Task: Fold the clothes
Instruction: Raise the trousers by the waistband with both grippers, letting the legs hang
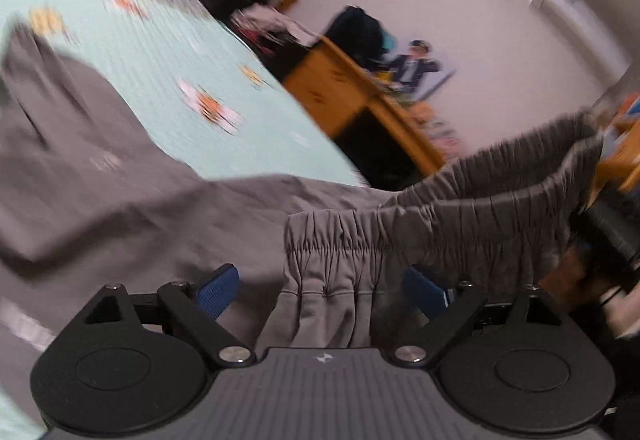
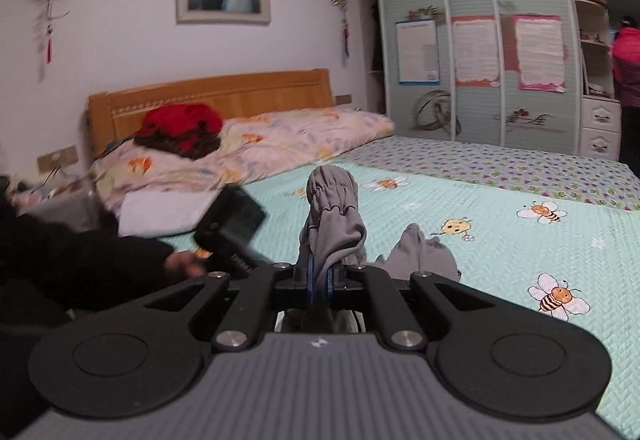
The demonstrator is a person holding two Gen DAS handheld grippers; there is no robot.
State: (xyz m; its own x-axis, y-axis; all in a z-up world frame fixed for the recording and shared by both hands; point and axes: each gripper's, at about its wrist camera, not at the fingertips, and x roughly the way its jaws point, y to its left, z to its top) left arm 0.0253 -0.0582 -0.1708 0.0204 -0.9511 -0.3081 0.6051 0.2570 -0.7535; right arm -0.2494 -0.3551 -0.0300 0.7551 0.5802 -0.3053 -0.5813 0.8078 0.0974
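Clearly held aloft by the waistband: grey trousers (image 1: 168,216) with an elastic, gathered waistband (image 1: 472,216) stretched across the lower right of the left wrist view, the legs trailing away to the upper left over the mint bee-print bedspread (image 1: 168,52). Left gripper (image 1: 320,292) spread wide, blue pads (image 1: 218,290) well apart, a bunch of waistband hanging between them but not pinched. Right gripper (image 2: 320,286) clamped tight on a fold of the same grey cloth, pads pressed together at frame centre, the gathered band rising in a hump above the jaws and more cloth slumped just right of it on the bedspread (image 2: 500,240). Probably lifted this way so the legs hang straight and the band can be evened out for a fold, though blur in the left view leaves the lie of the legs unclear. Fits equally a grip just let go or one about to close. Behind, upper left of the right wrist view: wooden headboard (image 2: 224,92), floral quilt (image 2: 296,140).
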